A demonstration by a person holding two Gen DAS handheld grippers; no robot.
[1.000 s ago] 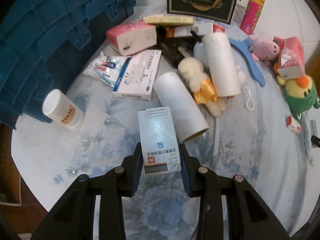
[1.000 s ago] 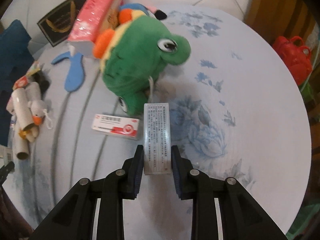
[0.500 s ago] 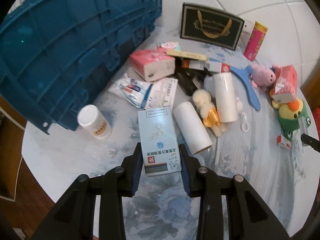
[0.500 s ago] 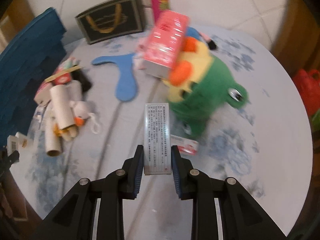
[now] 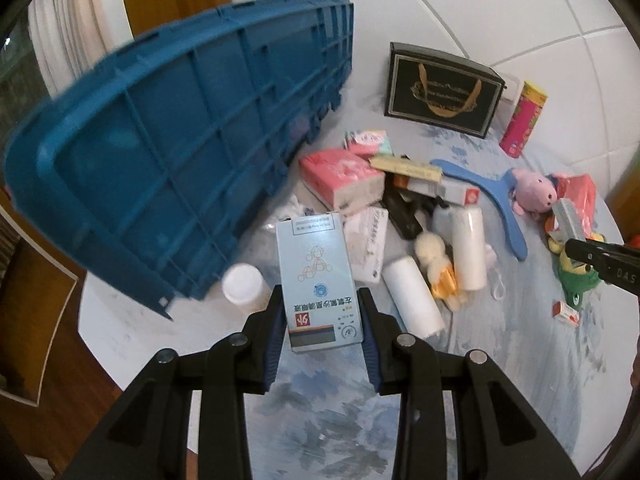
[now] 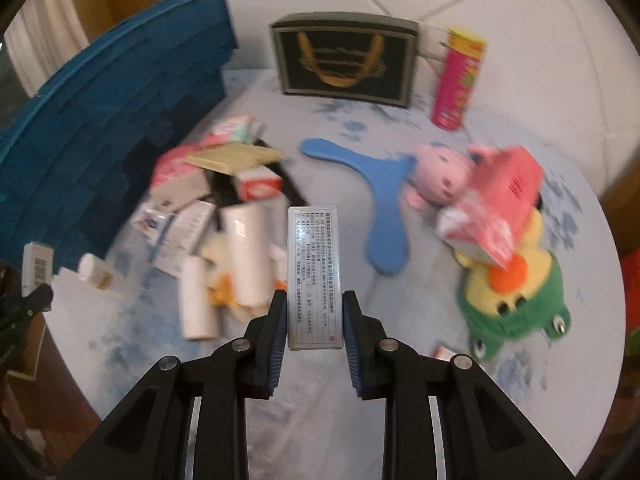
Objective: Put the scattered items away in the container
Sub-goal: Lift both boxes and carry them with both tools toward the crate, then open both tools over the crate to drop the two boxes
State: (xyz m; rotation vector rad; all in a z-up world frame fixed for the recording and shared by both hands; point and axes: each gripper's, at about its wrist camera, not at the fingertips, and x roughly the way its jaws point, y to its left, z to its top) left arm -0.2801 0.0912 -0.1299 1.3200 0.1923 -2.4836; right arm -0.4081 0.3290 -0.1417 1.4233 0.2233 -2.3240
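My left gripper [image 5: 322, 316] is shut on a pale blue medicine box [image 5: 318, 280] and holds it above the table beside the big blue crate [image 5: 168, 152]. My right gripper [image 6: 315, 316] is shut on a narrow silver box [image 6: 315, 276] with printed text, held over the middle of the table. The right gripper's tip with its silver box [image 5: 568, 220] shows at the right edge of the left wrist view. The left gripper with its pale blue box [image 6: 36, 268] shows at the left edge of the right wrist view. The crate [image 6: 100, 120] stands at the table's left.
On the flowered cloth [image 5: 340, 420] lie two white rolls [image 5: 468, 248], a white bottle [image 5: 244, 286], pink tissue packs [image 5: 340, 176], a blue boomerang-shaped piece [image 6: 384, 216], a pink pig plush [image 6: 440, 176], a green frog plush [image 6: 516, 304], a small red box [image 5: 566, 312]. A black bag [image 6: 344, 60] and a pink can [image 6: 456, 84] stand at the back.
Both grippers rose and drew back from the table with their boxes. The right one swung left from the frog toward the table's middle; the crate fills more of the left view.
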